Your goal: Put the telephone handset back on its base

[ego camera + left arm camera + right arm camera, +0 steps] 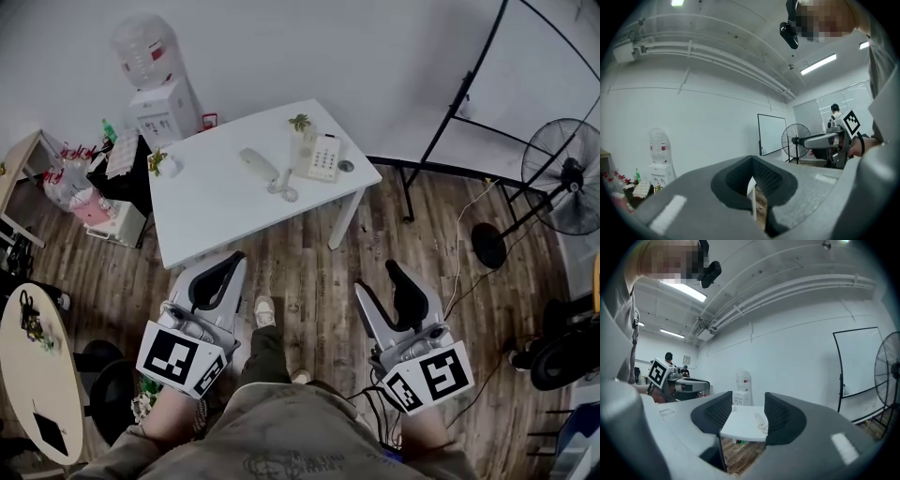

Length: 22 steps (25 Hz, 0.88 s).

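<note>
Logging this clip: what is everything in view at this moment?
table: one, white, mid-room
telephone base: one, white, table's right end
handset: one, white, lying on the table left of the base
plants: two, green, on the table
water dispenser: one, white, behind the table's left corner
whiteboard: one, black-framed, far right
fan: one, black, right edge
round table: one, beige, lower left
left claw: one, grey, shut, empty, above the floor
right claw: one, grey, open, empty, above the floor

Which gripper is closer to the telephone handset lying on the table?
Left. The left gripper hovers over the floor almost straight before the handset; the right gripper hovers further off to its right.
</note>
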Available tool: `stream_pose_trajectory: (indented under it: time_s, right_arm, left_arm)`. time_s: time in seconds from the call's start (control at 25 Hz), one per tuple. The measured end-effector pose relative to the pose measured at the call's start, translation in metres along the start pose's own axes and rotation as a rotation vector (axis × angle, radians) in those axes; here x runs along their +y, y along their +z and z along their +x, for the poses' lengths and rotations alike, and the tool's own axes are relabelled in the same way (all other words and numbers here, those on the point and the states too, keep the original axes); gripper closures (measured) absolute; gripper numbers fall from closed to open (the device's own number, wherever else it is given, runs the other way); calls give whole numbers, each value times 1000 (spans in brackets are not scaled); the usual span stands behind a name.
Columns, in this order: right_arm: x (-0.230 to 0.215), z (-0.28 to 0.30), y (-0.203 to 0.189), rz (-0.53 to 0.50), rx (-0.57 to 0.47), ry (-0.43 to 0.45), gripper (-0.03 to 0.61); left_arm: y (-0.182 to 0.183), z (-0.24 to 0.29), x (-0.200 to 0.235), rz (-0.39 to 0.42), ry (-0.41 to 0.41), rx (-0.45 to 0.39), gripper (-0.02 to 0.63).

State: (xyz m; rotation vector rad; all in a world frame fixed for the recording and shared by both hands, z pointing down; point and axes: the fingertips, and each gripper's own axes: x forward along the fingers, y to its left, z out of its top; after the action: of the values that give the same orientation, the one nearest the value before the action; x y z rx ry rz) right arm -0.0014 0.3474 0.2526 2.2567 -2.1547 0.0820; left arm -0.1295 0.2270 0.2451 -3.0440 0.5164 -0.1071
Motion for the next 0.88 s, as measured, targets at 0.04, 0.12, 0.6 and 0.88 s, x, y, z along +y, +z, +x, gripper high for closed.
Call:
stream_pose_trajectory:
  time_s: [0.04,0.12,0.6,0.88]
  right_arm:
    - [-1,5,-2,-1,5,0,342]
    - [-4,18,-7,-5,16,2,342]
    - [-34,160,-29,-19,136,39,339]
    - [-51,271,-56,48,225,57,337]
  left_arm:
    - [-2,3,5,-2,3,-1,614]
    - [-7,11,15,-5,3,-1,614]
    - [-43,94,119,-62,19,55,614]
    - [-86,151,196,-81,-10,172,613]
